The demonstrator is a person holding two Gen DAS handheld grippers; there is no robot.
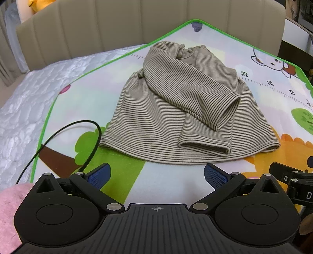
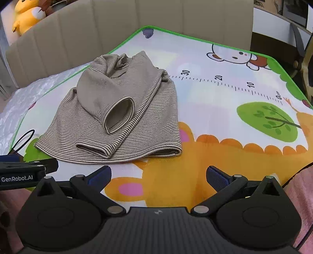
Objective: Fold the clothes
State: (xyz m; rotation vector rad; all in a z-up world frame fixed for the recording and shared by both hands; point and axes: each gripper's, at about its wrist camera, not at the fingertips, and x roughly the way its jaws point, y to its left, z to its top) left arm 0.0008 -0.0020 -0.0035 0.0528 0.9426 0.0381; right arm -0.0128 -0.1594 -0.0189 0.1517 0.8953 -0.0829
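Observation:
A beige, dark-striped long-sleeved top (image 1: 156, 109) lies on a colourful cartoon play mat (image 1: 156, 179), both sleeves folded in across its body. It also shows in the right wrist view (image 2: 117, 117), left of centre. My left gripper (image 1: 156, 175) is open and empty, just short of the top's hem. My right gripper (image 2: 158, 177) is open and empty, near the hem's right corner, over the mat's (image 2: 215, 117) orange pattern. The right gripper's body (image 1: 289, 175) shows at the left view's right edge; the left gripper's body (image 2: 23, 172) shows at the right view's left edge.
The mat lies on a white quilted mattress (image 1: 23, 109) with a beige padded headboard (image 1: 117, 29) behind. A black cable (image 1: 78, 140) loops on the mat left of the top. A yellow plush toy (image 2: 25, 15) sits beyond the headboard. Pink fabric (image 1: 9, 215) is at the near left.

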